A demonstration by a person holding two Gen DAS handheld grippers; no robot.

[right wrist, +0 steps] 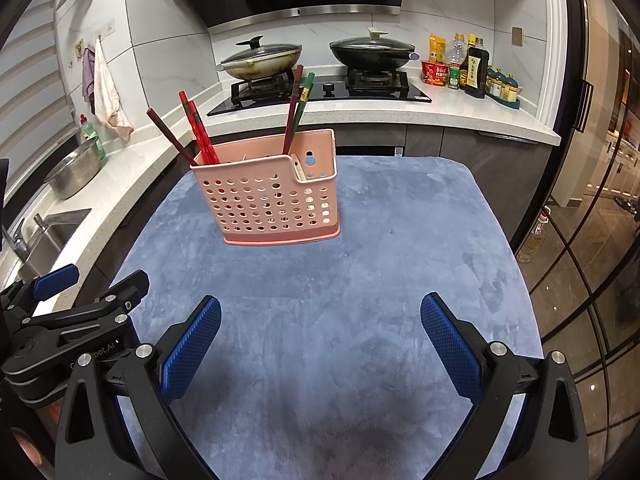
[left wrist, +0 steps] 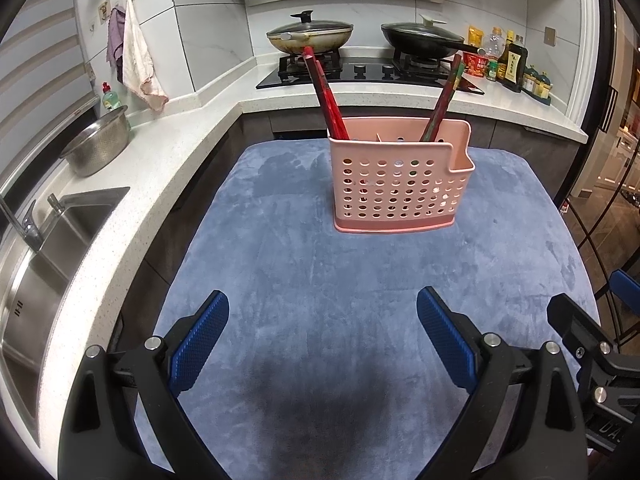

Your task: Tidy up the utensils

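A pink perforated utensil holder stands upright on the blue-grey cloth. Red chopsticks lean out of its left side, and a dark red and green pair leans from the right. My left gripper hovers open over the near part of the cloth with nothing between its blue pads. My right gripper is likewise open and empty, well short of the holder. The left gripper also shows at the left edge of the right wrist view.
A white counter runs along the left with a steel sink, a metal colander and a soap bottle. Behind is a hob with two lidded pans. Sauce bottles stand at the back right. Glass doors are on the right.
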